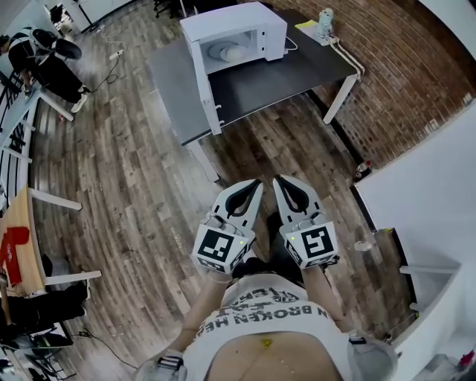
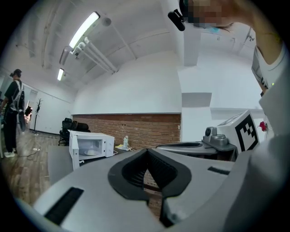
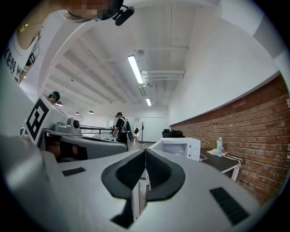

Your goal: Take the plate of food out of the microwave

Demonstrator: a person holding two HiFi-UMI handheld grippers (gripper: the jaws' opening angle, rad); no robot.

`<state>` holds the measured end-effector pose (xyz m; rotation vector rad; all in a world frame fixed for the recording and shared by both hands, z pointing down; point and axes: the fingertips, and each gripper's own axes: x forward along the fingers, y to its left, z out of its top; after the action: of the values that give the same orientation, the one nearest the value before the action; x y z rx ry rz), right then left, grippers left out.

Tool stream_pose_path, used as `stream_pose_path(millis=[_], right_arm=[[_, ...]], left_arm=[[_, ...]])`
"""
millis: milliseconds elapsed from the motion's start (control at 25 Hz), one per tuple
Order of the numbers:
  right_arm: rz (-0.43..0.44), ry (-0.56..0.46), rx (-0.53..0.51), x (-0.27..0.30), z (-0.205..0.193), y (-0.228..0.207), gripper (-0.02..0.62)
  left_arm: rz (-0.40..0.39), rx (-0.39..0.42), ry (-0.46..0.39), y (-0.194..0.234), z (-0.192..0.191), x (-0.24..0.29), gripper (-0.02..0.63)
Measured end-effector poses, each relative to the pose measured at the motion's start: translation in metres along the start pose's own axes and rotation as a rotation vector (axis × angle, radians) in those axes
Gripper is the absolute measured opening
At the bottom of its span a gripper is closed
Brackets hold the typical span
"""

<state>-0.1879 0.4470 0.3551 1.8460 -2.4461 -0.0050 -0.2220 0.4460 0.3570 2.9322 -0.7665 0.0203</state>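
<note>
Far off on the dark table (image 1: 286, 80), the microwave (image 1: 249, 21) is open, so the plate of food (image 1: 225, 52) shows. Left gripper (image 1: 255, 184) and right gripper (image 1: 280, 181) wait clenched, empty.

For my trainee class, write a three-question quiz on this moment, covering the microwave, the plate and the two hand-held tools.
1. True or false: the white microwave oven on the dark grey table has its door shut.
2. Where is the round white plate of food? A) on a shelf B) inside the microwave oven C) on the table top, beside the oven
3. Fill in: the left tool and the right tool both have their jaws ____, with nothing between them.
Key: 1 false, the door stands open; 2 B; 3 shut.
</note>
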Motion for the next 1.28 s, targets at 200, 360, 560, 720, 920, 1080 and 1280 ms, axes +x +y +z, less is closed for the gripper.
stream_pose_path(millis=[200, 360, 560, 720, 920, 1080, 1280], right_arm=[[0.038, 0.007, 0.016, 0.039, -0.008, -0.033, 0.008], [0.076, -0.007, 0.031, 0.078, 0.000, -0.067, 0.008], [0.130, -0.004, 0.033, 0.120, 0.007, -0.107, 0.008], [0.162, -0.020, 0.036, 0.143, 0.013, -0.140, 0.008], [0.193, -0.021, 0.039, 0.164, 0.015, -0.178, 0.008], [0.212, -0.024, 0.040, 0.176, 0.013, -0.211, 0.008], [0.218, -0.018, 0.035, 0.185, 0.008, -0.249, 0.008]], left_arm=[[0.026, 0.002, 0.006, 0.029, -0.001, 0.043, 0.007], [0.047, 0.007, 0.006, 0.053, 0.010, 0.086, 0.008], [0.083, 0.012, 0.004, 0.079, 0.021, 0.137, 0.007], [0.116, 0.014, 0.013, 0.094, 0.025, 0.175, 0.006], [0.152, 0.010, 0.015, 0.106, 0.030, 0.215, 0.006], [0.179, 0.004, 0.016, 0.112, 0.029, 0.248, 0.007], [0.209, -0.005, 0.015, 0.117, 0.025, 0.281, 0.006]])
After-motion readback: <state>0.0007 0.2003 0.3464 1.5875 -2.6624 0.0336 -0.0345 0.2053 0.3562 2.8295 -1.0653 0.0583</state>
